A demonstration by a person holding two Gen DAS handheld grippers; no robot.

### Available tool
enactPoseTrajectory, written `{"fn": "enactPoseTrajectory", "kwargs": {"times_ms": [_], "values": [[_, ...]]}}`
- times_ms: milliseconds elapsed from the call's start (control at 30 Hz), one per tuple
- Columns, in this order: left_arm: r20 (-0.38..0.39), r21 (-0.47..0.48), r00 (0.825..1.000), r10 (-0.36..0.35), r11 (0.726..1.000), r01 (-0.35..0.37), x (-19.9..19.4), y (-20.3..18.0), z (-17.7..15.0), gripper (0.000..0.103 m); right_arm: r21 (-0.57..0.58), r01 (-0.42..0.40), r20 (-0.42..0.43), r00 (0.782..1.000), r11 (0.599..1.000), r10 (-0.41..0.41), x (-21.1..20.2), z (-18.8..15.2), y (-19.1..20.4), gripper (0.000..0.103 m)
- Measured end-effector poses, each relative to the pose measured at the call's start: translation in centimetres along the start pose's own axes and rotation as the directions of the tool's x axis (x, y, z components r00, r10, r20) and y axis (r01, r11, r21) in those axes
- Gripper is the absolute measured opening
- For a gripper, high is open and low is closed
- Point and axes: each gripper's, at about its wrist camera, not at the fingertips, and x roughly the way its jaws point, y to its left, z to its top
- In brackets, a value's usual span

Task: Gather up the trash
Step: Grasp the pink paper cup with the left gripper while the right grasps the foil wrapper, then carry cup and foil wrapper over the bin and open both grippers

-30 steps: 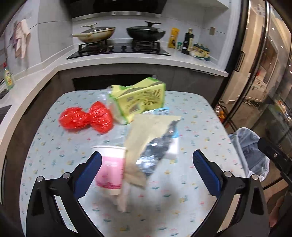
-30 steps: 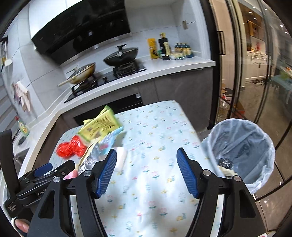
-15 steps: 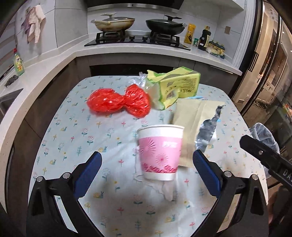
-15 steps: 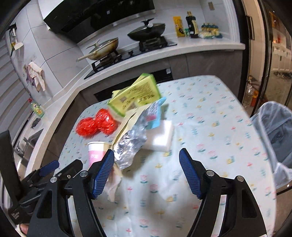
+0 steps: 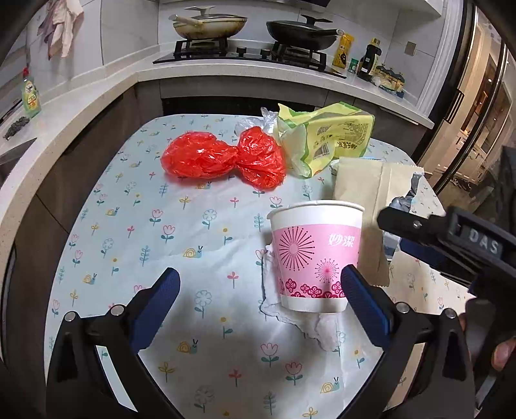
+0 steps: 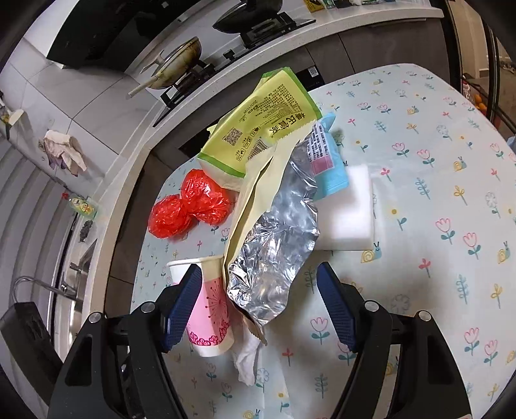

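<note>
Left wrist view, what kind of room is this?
A home kitchen, most likely: a gas hob with a pan on it, sauce bottles on the counter, and a dish soap bottle.

left gripper (image 5: pixel 259 287) jaws wide apart, nothing clamped, pitched down. right gripper (image 6: pixel 259 301) also spread wide, angled down, pads touching nothing; its black body shows at the right edge of the left wrist view.

A home kitchen: gas stove (image 5: pixel 248 53), pans, sink, floral-clothed table (image 5: pixel 193 245).
</note>
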Motion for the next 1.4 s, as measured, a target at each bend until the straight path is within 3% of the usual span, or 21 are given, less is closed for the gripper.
{"fn": "enactPoseTrajectory", "kwargs": {"times_ms": [133, 167, 300, 400, 667, 933, 1100, 1400], "values": [[-0.009, 0.010, 1.000, -0.015, 1.000, 0.015, 0.5, -0.4, -0.1, 0.095, 0.026, -0.007, -0.020, 1.000, 1.000, 0.008, 1.2, 0.3, -0.2, 0.070], [-0.012, 0.011, 1.000, -0.017, 1.000, 0.017, 0.7, -0.4, 0.0, 0.095, 0.029, -0.008, -0.023, 1.000, 1.000, 0.009, 1.5, 0.3, -0.2, 0.064], [-0.028, 0.009, 0.999, -0.035, 0.999, 0.035, 1.4, -0.8, -0.2, 0.095, 0.024, -0.020, -0.047, 0.999, 1.000, 0.021, 2.1, 0.3, -0.4, 0.017], [-0.041, 0.013, 0.998, -0.054, 0.998, 0.055, 1.9, -1.4, -0.3, 0.095, 0.016, -0.028, -0.034, 0.999, 0.999, 0.028, 1.7, 0.3, -0.4, 0.008], [-0.090, -0.024, 0.981, -0.171, 0.985, 0.170, 3.8, -3.0, -0.2, 0.096, -0.024, -0.019, 0.035, 0.999, 1.000, 0.019, -1.6, 0.2, -0.8, 0.006], [-0.125, -0.020, 0.985, -0.115, 0.993, 0.113, 6.4, -4.2, -0.1, 0.094, -0.061, 0.075, 0.130, 0.989, 0.995, -0.066, -5.3, 0.3, -1.8, 0.006], [-0.127, -0.020, 0.986, -0.107, 0.994, 0.105, 6.6, -4.3, -0.3, 0.068, -0.063, 0.110, 0.165, 0.981, 0.992, -0.098, -7.3, 0.4, -3.1, 0.006], [-0.072, 0.004, 0.987, -0.146, 0.989, 0.147, 3.0, -6.1, 0.1, 0.065, -0.030, 0.142, 0.227, 0.965, 0.989, -0.131, -10.5, 0.5, -5.4, 0.006]]}}
